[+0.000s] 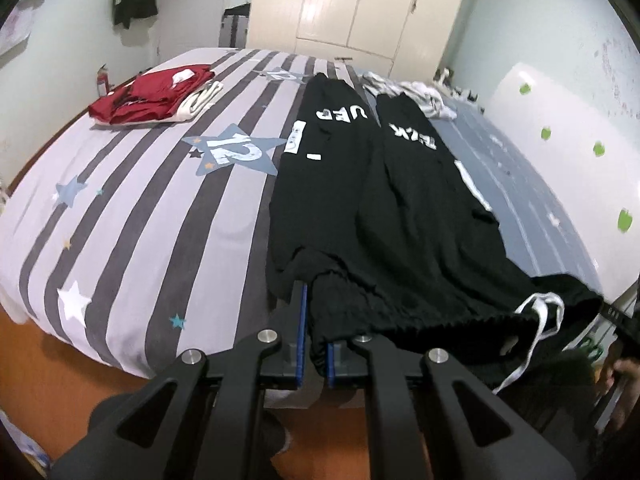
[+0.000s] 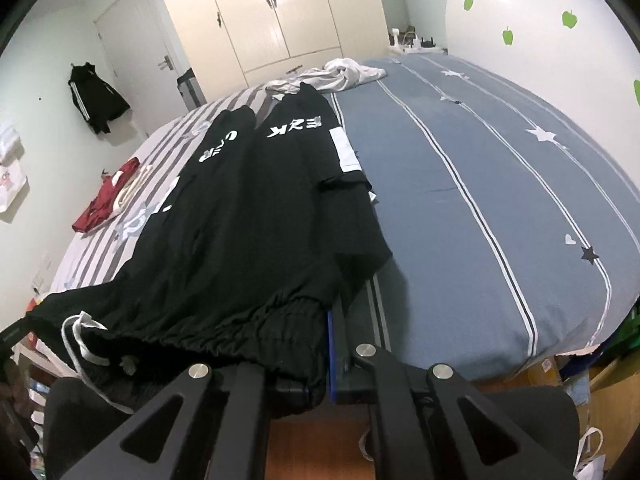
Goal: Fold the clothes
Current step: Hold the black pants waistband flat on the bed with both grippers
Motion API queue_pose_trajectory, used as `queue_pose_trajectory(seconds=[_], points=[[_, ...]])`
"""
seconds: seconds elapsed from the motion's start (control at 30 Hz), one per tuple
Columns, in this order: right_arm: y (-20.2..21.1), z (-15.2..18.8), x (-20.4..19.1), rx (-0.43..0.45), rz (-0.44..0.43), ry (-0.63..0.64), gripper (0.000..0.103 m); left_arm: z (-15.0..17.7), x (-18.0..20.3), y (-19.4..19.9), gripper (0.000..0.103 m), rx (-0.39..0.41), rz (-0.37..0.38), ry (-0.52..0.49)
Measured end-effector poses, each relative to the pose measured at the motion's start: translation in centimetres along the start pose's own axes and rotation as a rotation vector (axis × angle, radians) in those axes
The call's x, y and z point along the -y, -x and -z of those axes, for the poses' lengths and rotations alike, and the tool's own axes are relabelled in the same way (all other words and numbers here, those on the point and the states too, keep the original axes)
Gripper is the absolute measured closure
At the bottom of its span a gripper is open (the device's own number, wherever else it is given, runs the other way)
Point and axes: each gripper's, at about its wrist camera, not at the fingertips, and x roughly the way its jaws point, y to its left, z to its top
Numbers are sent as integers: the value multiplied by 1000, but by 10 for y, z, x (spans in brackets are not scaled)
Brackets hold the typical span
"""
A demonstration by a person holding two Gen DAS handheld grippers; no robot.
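Black trousers [image 1: 360, 200] with white lettering lie lengthwise on the bed, legs pointing away, and also show in the right wrist view [image 2: 248, 208]. My left gripper [image 1: 316, 344] is shut on the left end of the elastic waistband. My right gripper [image 2: 324, 360] is shut on the right end of the waistband. The waistband hangs taut between them at the bed's near edge, with a white drawstring [image 1: 536, 332] dangling from its middle; the drawstring also shows in the right wrist view [image 2: 80, 340].
The bed has a grey-striped cover [image 1: 140, 208] on the left and a blue cover [image 2: 480, 200] on the right. Folded red and white clothes [image 1: 152, 96] sit far left. A crumpled light garment [image 2: 340, 74] lies beyond the trouser legs. A wardrobe [image 1: 360, 4] stands behind.
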Motion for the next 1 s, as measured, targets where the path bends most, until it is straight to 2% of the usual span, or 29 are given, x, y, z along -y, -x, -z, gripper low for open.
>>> queue_pose_trajectory(seconds=[0.4, 0.63, 0.8, 1.0], points=[[-23, 2, 6, -41, -9, 6, 97, -6, -5, -24, 96, -38, 6, 23], [-40, -31, -6, -5, -1, 30, 97, -35, 0, -39, 96, -26, -29, -1], [-54, -52, -5, -12, -7, 18, 97, -52, -4, -57, 96, -66, -46, 5], [-77, -39, 3, -81, -12, 16, 97, -38, -11, -74, 94, -110, -38, 4]])
